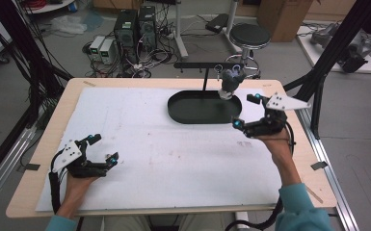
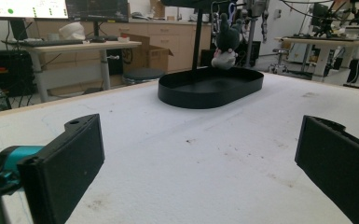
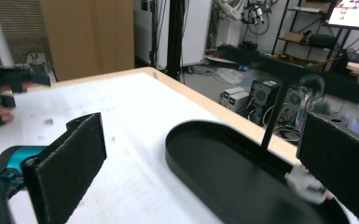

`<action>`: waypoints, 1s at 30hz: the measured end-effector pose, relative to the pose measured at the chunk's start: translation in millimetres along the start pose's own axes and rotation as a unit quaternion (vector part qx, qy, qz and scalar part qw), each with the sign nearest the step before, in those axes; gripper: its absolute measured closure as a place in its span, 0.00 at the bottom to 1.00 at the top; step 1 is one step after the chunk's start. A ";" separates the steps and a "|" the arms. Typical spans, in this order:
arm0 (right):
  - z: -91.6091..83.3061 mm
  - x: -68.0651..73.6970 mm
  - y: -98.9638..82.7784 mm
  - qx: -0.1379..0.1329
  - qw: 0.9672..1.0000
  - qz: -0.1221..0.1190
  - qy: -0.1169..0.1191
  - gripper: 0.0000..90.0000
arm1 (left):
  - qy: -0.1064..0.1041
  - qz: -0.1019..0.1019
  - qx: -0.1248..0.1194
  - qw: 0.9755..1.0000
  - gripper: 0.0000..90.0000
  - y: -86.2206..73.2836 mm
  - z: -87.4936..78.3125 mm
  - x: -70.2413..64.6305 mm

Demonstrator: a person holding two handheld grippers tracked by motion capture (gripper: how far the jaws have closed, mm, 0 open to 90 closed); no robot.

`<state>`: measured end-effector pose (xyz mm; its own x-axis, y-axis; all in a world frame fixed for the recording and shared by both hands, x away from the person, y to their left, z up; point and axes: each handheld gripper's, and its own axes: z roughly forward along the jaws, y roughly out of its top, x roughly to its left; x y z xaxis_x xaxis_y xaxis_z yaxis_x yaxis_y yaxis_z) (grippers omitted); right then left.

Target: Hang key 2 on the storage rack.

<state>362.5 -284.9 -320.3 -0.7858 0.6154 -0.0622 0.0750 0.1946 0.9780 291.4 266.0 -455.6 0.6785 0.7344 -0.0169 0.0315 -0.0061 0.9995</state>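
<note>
A black oval tray [image 1: 192, 115] sits toward the far side of the white worktop [image 1: 164, 159], a thin stand post rising from it. A small dark plush toy [image 1: 230, 83] hangs above the tray's right end. The right gripper [image 1: 246, 110] hovers just beside that end, jaws wide and empty. The left gripper [image 1: 103, 149] rests well apart near the front left, jaws wide, empty. The left gripper view shows the toy's pale face [image 2: 224, 58].

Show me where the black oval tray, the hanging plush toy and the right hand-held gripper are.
black oval tray [image 1: 180, 115]: high view, on its near-left rim.
plush toy [image 2: 224, 44]: left gripper view, on its dark body.
right hand-held gripper [image 1: 246, 110]: high view, midway between its open fingertips.
</note>
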 end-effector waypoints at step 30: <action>-19.8 43.4 -133.8 -0.058 0.993 0.035 -0.098 0.01 | 0.012 0.014 -0.012 1.000 0.02 -1.0 -2.6 -3.6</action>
<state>306.2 -299.3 -449.9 -0.6454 0.7636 -0.0205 0.0445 0.0644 0.9969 287.0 265.1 -456.5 0.6613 0.7500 0.0118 -0.0059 -0.0106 0.9999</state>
